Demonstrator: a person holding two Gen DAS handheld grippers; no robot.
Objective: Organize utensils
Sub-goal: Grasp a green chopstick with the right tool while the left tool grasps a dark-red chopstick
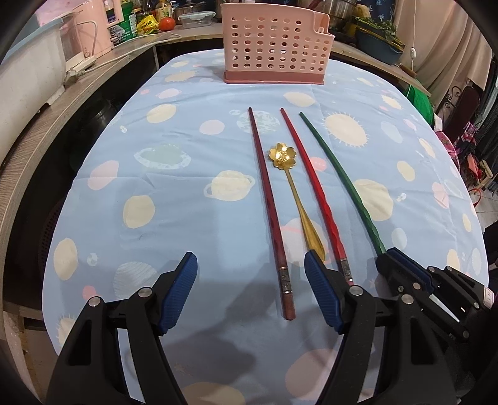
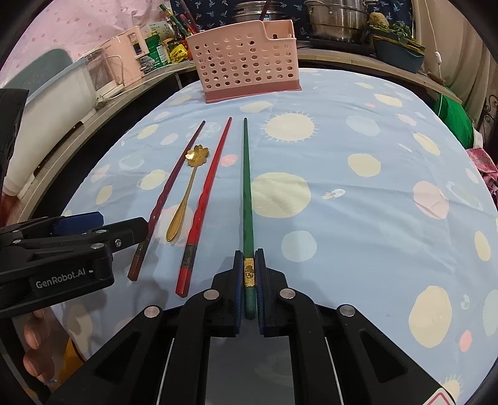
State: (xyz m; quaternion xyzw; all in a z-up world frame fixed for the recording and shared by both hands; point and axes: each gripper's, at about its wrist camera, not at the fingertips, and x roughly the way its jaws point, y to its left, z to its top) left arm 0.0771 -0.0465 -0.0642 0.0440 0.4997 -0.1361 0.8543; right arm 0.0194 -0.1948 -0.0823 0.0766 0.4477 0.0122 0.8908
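A dark red chopstick, a gold flower spoon, a bright red chopstick and a green chopstick lie side by side on the blue tablecloth. A pink perforated utensil basket stands at the far end. My left gripper is open over the near ends of the dark red chopstick and spoon. My right gripper is shut on the green chopstick's near end, low at the cloth.
A wooden counter runs along the left with a white box and a pink appliance. Jars, pots and a blue bowl crowd the shelf behind the basket. A green bag sits at the right edge.
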